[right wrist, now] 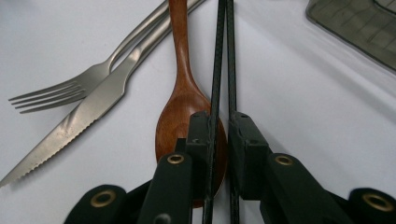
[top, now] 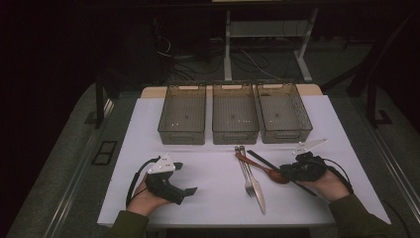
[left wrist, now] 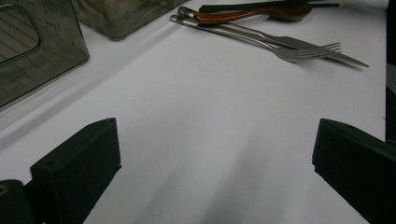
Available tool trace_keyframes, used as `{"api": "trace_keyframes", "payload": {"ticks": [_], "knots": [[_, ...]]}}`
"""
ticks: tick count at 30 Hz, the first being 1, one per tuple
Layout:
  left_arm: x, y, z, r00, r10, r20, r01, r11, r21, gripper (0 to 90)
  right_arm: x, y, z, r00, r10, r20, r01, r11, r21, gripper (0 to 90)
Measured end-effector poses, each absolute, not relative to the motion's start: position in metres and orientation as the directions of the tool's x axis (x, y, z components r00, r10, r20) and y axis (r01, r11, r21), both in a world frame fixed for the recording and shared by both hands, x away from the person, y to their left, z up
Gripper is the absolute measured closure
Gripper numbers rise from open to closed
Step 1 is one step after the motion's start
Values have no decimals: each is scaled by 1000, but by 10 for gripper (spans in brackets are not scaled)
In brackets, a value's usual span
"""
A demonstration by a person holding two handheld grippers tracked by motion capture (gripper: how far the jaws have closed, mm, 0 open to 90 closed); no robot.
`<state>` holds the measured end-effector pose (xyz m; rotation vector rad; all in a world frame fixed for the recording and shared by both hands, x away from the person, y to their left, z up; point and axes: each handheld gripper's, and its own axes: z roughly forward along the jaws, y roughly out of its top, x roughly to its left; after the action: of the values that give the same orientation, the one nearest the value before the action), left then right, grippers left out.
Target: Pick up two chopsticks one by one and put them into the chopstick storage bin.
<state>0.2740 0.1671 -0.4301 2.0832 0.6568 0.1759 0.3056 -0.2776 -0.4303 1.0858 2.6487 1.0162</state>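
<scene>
A pair of black chopsticks [top: 260,158] lies slantwise on the white table, beside a brown wooden spoon [top: 278,177], a steel fork [top: 246,176] and a serrated steel knife [top: 257,191]. My right gripper [top: 287,172] sits low over the spoon's bowl. In the right gripper view its jaws [right wrist: 220,116] stand narrow on either side of the chopsticks [right wrist: 224,56], touching both, with the spoon [right wrist: 184,107] underneath and the fork [right wrist: 70,88] and knife [right wrist: 88,109] to the left. My left gripper [top: 184,178] rests at the front left, open with bare table between its jaws [left wrist: 215,154].
Three smoky clear bins [top: 181,135] [top: 235,135] [top: 287,134] stand side by side across the back of the table. In the left gripper view the nearest bin [left wrist: 42,60] is at upper left, the cutlery [left wrist: 299,51] farther off. The table's front edge runs just below both hands.
</scene>
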Motion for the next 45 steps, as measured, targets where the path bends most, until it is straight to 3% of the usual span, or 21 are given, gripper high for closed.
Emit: {"api": "trace_keyframes", "payload": {"ticks": [19,45], "knots": [[274,167,-430,848,517,-120,384,-442,811,0,306,-273,-435,-759,640,118,572,570,590,835],[273,168,-429,849,515,-117,381,-443,812,0,305,-282,-423,-749,648,138,567,519,640,841]]}}
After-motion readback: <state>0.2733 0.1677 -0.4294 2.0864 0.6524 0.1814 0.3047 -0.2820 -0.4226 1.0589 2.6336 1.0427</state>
